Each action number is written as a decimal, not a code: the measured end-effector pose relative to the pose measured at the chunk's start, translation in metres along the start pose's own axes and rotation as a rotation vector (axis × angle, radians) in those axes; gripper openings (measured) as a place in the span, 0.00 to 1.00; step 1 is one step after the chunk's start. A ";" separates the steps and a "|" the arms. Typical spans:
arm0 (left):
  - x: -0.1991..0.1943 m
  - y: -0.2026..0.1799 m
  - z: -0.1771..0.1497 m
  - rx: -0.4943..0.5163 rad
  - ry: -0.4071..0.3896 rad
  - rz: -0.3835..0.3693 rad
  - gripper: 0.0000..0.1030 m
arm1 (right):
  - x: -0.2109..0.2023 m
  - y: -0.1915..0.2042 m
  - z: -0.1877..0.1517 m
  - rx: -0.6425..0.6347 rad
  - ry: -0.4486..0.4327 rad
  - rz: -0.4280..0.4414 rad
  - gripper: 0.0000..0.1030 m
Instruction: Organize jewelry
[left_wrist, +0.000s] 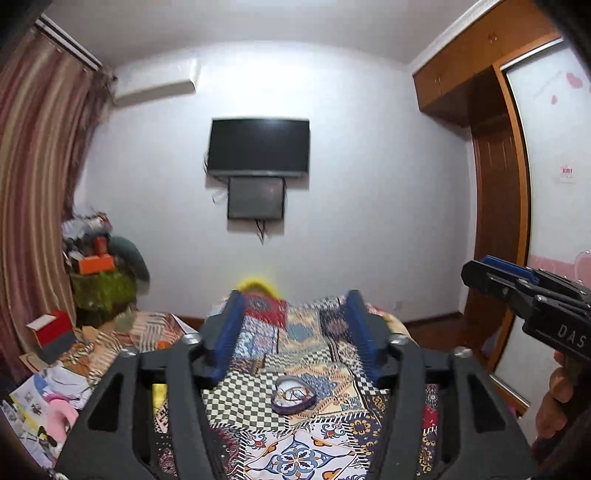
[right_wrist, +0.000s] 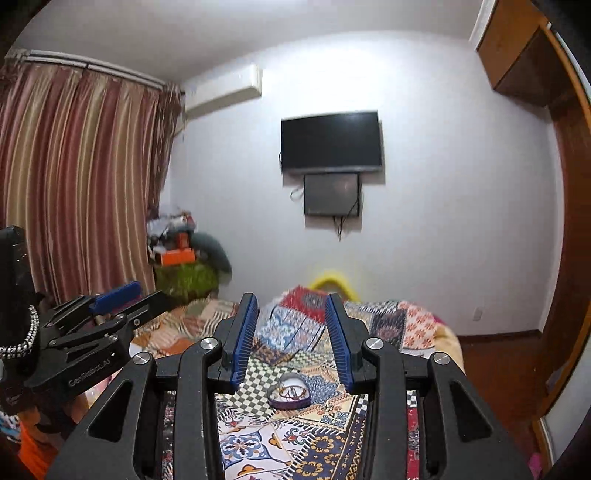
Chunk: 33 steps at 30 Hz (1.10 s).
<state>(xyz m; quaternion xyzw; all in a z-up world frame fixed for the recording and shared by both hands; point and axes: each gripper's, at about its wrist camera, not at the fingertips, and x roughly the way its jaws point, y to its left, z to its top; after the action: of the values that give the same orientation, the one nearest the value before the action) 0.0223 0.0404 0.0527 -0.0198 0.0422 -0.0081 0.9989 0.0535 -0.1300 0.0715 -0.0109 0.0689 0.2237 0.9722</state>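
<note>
Left wrist view: left hand-held gripper (left_wrist: 295, 317) is held level, released and empty, above the heart-shaped jewelry box (left_wrist: 294, 398) resting on the patterned bed (left_wrist: 295, 454); right wrist view: right hand-held gripper (right_wrist: 291, 321), likewise released and empty, is raised clear, jewelry apparently already gathered inside.

We read "DAS" on the right gripper (left_wrist: 476, 271) body, and "GenRobot.AI" on the left gripper (right_wrist: 114, 295) body.

Patchwork bedspread (left_wrist: 295, 446) multicoloured, checks and florals; heart box (left_wrist: 294, 398) purple; curtain (right_wrist: 81, 177) red-gold stripes.
</note>
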 end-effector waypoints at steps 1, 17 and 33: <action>-0.007 -0.001 -0.001 0.001 -0.009 0.009 0.69 | -0.007 0.003 -0.001 0.004 -0.016 -0.010 0.48; -0.037 -0.007 -0.014 0.006 -0.028 0.039 0.91 | -0.025 0.016 -0.016 0.014 -0.020 -0.099 0.92; -0.026 -0.007 -0.024 0.000 0.011 0.032 0.91 | -0.034 0.009 -0.026 0.031 0.018 -0.096 0.92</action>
<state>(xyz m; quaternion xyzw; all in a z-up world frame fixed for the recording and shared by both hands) -0.0062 0.0326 0.0309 -0.0190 0.0481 0.0078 0.9986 0.0163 -0.1384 0.0507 -0.0011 0.0807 0.1753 0.9812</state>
